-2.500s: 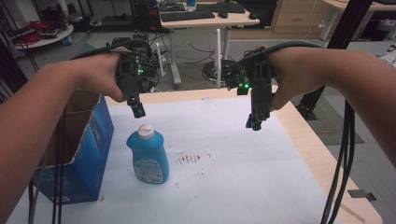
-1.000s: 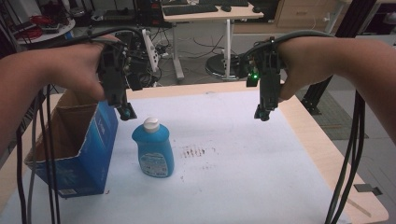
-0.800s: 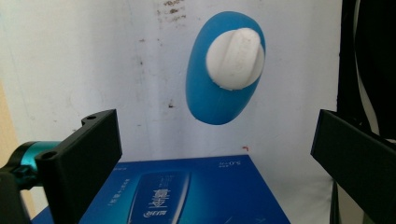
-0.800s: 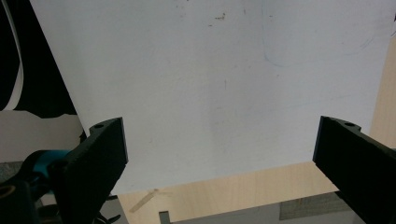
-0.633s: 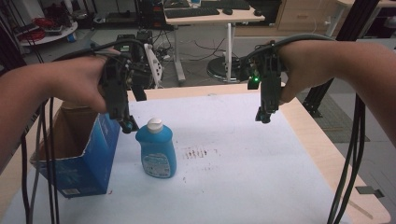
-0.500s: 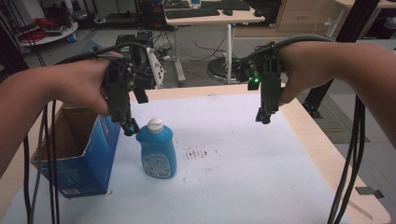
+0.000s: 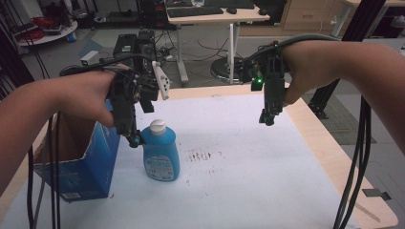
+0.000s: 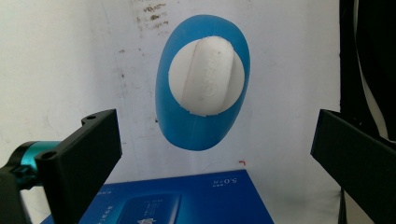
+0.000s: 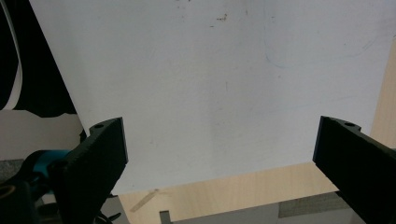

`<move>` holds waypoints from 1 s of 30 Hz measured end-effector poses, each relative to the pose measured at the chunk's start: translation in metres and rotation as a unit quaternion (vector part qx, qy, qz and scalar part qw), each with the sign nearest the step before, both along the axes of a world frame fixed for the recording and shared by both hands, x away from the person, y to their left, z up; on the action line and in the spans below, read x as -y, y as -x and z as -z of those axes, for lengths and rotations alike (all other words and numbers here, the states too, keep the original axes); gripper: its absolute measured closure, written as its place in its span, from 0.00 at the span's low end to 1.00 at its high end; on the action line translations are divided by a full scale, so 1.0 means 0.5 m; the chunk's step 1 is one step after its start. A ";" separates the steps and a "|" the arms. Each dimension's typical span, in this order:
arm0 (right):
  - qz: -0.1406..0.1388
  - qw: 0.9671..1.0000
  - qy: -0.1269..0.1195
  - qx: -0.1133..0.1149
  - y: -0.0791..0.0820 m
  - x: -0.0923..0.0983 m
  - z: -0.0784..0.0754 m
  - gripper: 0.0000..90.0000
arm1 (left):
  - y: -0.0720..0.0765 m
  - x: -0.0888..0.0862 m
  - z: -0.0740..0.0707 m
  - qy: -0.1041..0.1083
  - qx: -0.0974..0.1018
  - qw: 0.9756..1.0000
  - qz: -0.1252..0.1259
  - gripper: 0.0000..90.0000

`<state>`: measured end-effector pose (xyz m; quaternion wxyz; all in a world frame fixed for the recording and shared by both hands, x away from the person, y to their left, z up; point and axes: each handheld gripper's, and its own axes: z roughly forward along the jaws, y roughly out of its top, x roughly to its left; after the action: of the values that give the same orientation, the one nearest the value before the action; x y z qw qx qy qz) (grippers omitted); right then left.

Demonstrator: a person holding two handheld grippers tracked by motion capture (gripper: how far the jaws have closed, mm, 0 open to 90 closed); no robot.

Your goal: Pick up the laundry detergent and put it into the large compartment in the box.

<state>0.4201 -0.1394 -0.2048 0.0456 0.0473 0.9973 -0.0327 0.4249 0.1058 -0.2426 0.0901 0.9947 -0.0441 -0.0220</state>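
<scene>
Two grippers are in your hands above the white-covered surface [image 7: 248,157], and both have their jaws spread wide with nothing between them.

Your left gripper [image 7: 135,140] points steeply down near the left edge of the surface, its tip just beside the white cap [image 7: 157,127] of the blue bottle [image 7: 161,157], on the bottle's left. In the left gripper view the bottle [image 8: 201,84] sits upright ahead of the jaws, seen from above, with its cap [image 8: 208,77] roughly centred in the gap; neither jaw touches it. The blue box [image 8: 175,198] lies at the bottom of that view, below the bottle.

In the high view the box [image 7: 79,164] stands open-topped at the left edge, just beside the bottle, and your left forearm passes over it.

Your right gripper [image 7: 267,118] hangs over the far right part of the surface, pointing down, well apart from the bottle. In the right gripper view its jaws frame bare white covering [image 9: 210,93] and a strip of the wooden edge [image 9: 243,193].
</scene>
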 end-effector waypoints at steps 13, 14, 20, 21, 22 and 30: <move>0.001 1.000 0.004 -0.003 -0.002 -0.009 0.005 0.02 | 0.002 0.011 0.032 0.000 -0.004 1.000 0.011 0.02; -0.001 1.000 0.005 -0.004 -0.003 -0.009 0.007 0.02 | 0.002 0.013 0.034 -0.002 -0.004 1.000 0.012 0.02; -0.003 1.000 0.007 -0.004 -0.003 -0.012 0.009 0.02 | 0.004 0.023 0.044 -0.010 -0.005 1.000 0.017 0.02; -0.004 1.000 0.007 -0.005 -0.003 -0.013 0.009 0.02 | 0.005 0.026 0.049 -0.015 -0.005 1.000 0.019 0.02; -0.006 1.000 0.009 -0.005 -0.003 -0.014 0.009 0.02 | 0.005 0.028 0.052 -0.018 -0.003 1.000 0.021 0.02; -0.007 1.000 0.008 -0.005 -0.004 -0.016 0.010 0.02 | 0.006 0.043 0.072 -0.038 -0.001 0.999 0.020 0.02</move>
<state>0.4220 -0.1314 -0.2098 0.0415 0.0401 0.9975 -0.0403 0.4220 0.0845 -0.2786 0.0515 0.9963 -0.0630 -0.0260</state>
